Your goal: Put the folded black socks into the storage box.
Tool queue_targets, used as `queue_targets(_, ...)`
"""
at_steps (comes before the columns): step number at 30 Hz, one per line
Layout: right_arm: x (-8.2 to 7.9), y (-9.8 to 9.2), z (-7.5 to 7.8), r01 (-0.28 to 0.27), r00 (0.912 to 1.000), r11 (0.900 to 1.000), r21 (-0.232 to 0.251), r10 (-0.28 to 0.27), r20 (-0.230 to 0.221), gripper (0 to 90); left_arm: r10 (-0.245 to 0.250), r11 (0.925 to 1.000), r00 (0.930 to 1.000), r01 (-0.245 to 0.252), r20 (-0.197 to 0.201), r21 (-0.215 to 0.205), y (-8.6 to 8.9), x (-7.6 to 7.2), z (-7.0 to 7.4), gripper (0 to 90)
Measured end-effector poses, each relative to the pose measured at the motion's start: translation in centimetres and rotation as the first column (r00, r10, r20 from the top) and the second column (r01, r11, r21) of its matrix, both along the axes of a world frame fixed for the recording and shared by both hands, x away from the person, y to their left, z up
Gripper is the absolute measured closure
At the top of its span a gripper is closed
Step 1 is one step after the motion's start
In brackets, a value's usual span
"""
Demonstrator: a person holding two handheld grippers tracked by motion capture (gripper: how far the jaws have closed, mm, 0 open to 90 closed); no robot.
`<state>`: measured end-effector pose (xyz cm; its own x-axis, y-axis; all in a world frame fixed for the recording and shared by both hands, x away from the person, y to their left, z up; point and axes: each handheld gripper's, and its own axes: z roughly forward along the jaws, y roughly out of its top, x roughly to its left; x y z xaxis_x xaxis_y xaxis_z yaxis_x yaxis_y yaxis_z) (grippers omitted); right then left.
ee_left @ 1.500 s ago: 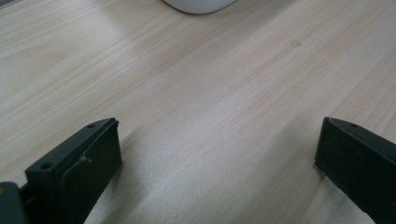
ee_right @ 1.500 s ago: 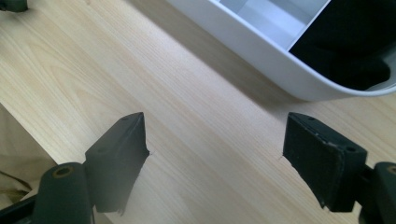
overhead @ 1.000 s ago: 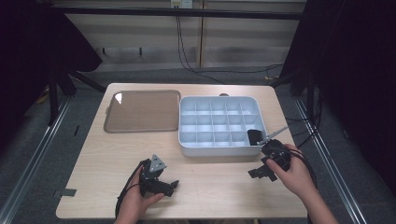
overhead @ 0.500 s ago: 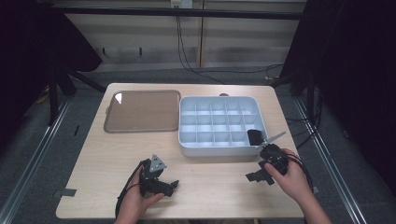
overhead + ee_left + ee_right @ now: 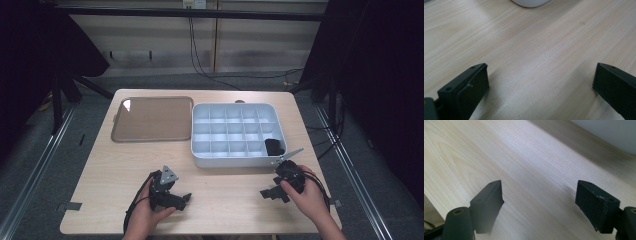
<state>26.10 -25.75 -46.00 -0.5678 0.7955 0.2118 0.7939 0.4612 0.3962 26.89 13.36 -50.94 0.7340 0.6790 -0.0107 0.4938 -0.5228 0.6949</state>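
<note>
High view alone reveals a black object (image 5: 274,146) inside the tray (image 5: 237,159).

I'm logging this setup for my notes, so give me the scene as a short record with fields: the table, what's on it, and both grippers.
table: light wood table, seen from above
tray: flat brown tray, far left part of the table
organizer: pale divided box, right of the tray
box contents: one black object in a near right compartment
left gripper: open, low over bare wood, nothing between the jaws
right gripper: open, near the box's front right corner, nothing between the jaws
</note>
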Motion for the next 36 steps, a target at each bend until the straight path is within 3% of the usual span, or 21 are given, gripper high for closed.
queue_targets(21, -0.5, -0.5, -2.0, 0.008, 0.9992, 1.0, 0.016, -0.008, 0.04, 20.5, 0.0, 1.0, 1.0, 0.0, 0.0, 0.0, 0.0, 0.0, 0.0, 0.0)
queue_targets(30, -1.0, -0.6, -2.4, -0.006, 0.9962, 1.0, 0.023, 0.004, 0.087, 17.3, 0.0, 1.0, 1.0, 0.0, 0.0, 0.001, 0.0, 0.0, 0.0, 0.0)
queue_targets(36, -1.6, -0.7, -2.7, -0.023, 0.9893, 0.999, 0.031, 0.018, 0.145, 17.2, 0.0, 1.0, 1.0, 0.0, 0.0, 0.0, 0.0, 0.0, 0.0, 0.0)
